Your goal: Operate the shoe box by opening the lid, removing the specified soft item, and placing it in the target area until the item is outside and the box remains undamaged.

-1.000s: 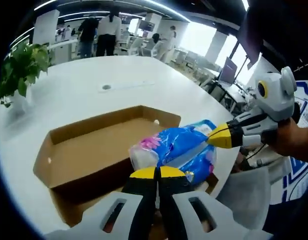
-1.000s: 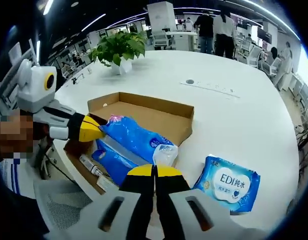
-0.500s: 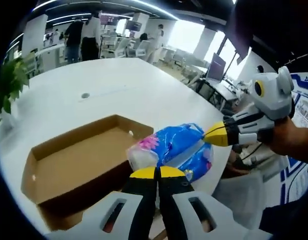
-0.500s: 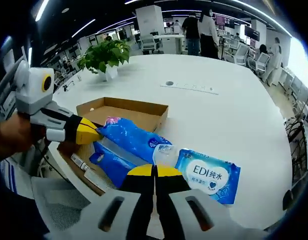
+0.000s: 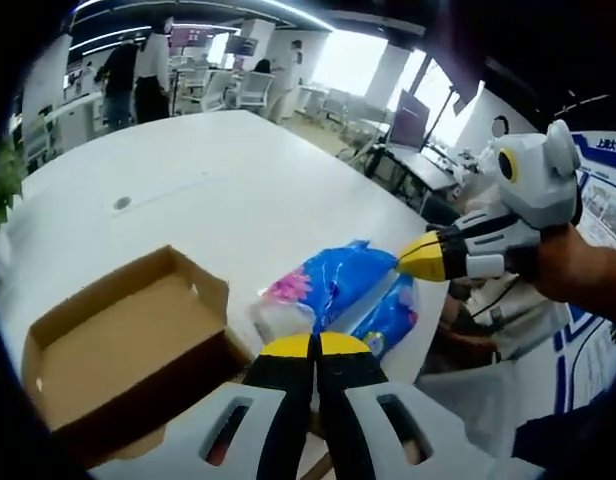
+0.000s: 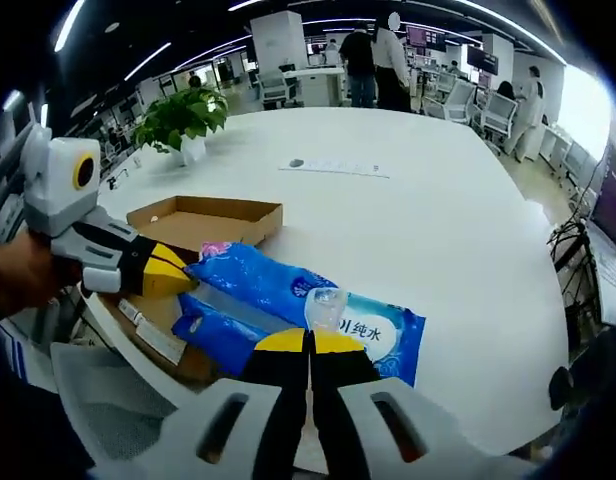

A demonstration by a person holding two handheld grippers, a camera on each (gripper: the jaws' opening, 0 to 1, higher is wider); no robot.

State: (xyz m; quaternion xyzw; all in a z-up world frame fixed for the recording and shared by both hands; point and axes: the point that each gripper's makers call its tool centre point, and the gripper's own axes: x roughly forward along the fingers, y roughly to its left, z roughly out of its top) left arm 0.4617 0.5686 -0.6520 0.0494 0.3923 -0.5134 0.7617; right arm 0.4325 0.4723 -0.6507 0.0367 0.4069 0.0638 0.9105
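The big white tabletop (image 6: 458, 230) carries everything, and on it your shoe box (image 6: 203, 222) already stands open, its brown cardboard tray (image 5: 108, 350) bare inside and its walls unbent as far as both views show. So the lid step reads as done, and the box looks undamaged.

The removal looks close to complete. You hold the blue soft pack (image 6: 263, 285) stretched between your two grippers, lifted above the tabletop and out past the box's open tray, with one end above the flat wet-wipes pack (image 6: 373, 335) that lies on the tabletop. What is left, as I judge it, is to lower the pack into the target area and let go. The frames do not mark that area, so I cannot tell you which spot it is.

The pack is a glossy blue plastic bag with a pink printed patch (image 5: 288, 290) at one end and a pale clear knot (image 6: 326, 305) at the other. It sags and creases between the grips, so it is soft and will droop when freed.

Your left gripper (image 5: 315, 345) has its yellow-tipped fingers clenched on the pink end. Your right gripper (image 6: 310, 342) is clenched on the knotted end.
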